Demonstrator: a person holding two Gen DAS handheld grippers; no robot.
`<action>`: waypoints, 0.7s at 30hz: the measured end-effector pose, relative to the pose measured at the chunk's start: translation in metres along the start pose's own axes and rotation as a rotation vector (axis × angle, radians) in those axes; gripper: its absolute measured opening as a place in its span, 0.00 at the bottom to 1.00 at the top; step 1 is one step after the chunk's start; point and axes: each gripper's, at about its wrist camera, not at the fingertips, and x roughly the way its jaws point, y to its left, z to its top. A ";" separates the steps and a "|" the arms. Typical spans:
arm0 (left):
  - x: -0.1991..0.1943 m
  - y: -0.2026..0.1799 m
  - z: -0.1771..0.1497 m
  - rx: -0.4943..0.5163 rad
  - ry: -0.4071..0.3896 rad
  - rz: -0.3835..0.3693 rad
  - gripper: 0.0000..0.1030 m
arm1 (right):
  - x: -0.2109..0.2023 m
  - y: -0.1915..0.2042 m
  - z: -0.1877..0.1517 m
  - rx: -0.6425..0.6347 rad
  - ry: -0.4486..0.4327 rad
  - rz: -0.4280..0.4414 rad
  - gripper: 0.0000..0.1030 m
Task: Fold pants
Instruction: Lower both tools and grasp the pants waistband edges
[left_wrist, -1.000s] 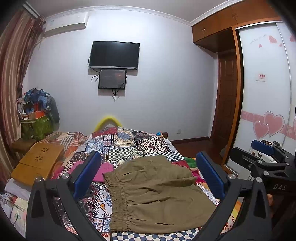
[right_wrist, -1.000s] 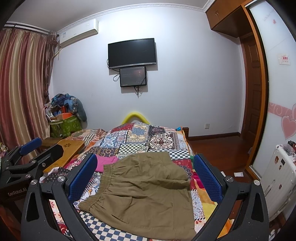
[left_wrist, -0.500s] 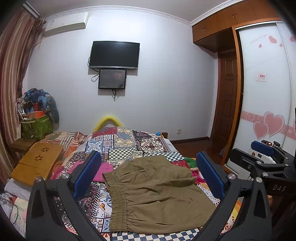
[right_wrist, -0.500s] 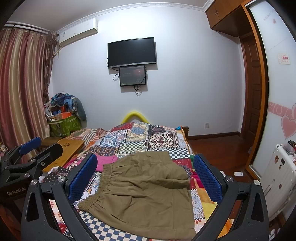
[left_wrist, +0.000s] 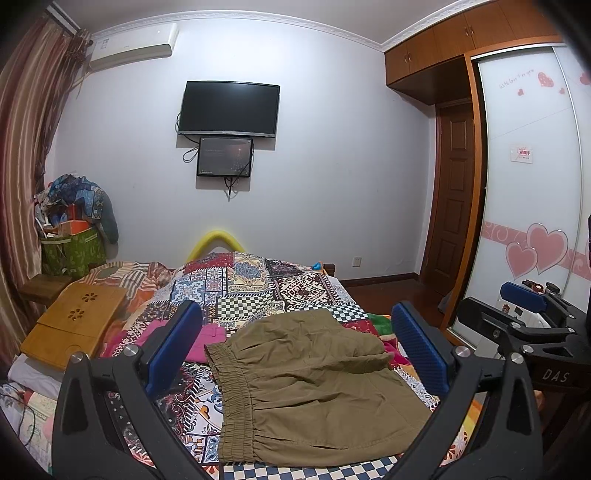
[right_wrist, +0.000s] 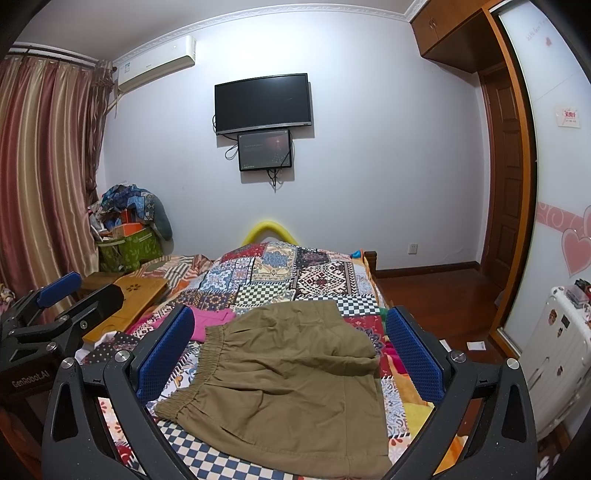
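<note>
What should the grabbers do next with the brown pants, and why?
Probably lower the left gripper to the elastic waistband and pinch it. The brown pants lie on the patchwork quilt, looking already folded over, and both grippers, the right gripper included, hover with jaws open and empty.

On my right tongs (left_wrist: 546, 369), seen from the left wrist, I read "DAS". On my left tongs (right_wrist: 33, 369), seen from the right wrist, stands "GenRobot.AI". The wardrobe door (left_wrist: 524, 155) carries a sticker and cursive writing, both too small to read.
</note>
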 end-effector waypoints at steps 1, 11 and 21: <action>0.001 0.000 0.000 0.000 0.001 0.000 1.00 | 0.001 0.000 -0.001 -0.001 0.001 -0.001 1.00; 0.007 0.001 0.000 0.003 0.016 -0.002 1.00 | 0.010 -0.006 -0.002 0.000 0.018 -0.006 1.00; 0.061 0.028 -0.015 -0.019 0.120 0.034 1.00 | 0.054 -0.035 -0.016 -0.013 0.113 -0.094 1.00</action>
